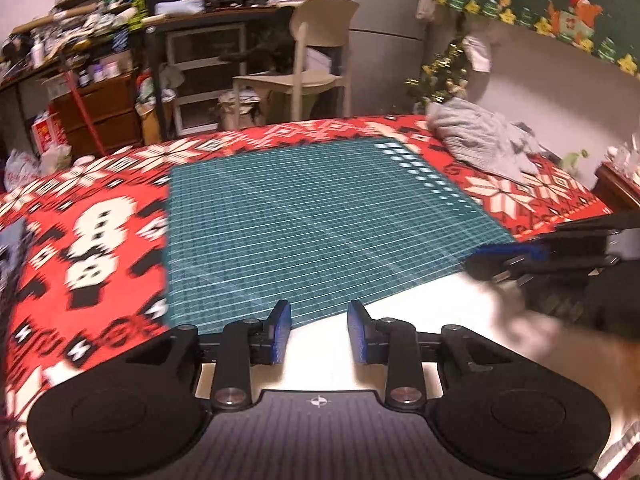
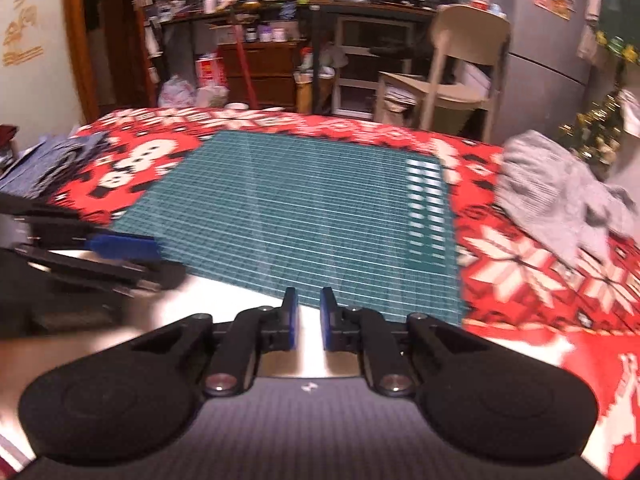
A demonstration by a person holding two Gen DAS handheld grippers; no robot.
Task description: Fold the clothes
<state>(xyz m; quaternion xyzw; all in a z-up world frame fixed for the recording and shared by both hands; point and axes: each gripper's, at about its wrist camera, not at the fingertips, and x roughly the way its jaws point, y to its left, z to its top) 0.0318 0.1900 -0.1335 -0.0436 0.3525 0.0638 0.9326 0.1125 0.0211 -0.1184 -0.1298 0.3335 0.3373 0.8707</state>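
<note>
The left gripper (image 1: 319, 330) hovers with its blue pads parted by a clear gap and nothing between them; directly under it lies a white cloth (image 1: 400, 300), whose edge crosses the green cutting mat (image 1: 304, 208) just ahead of the fingertips. The right gripper (image 2: 308, 318), to the right of the left one, has its jaws narrowly apart, also empty, over the same white cloth (image 2: 248, 292). Ahead and to the right of both, a crumpled grey garment (image 2: 560, 192) sits on the red patterned tablecloth (image 2: 520, 280).
</note>
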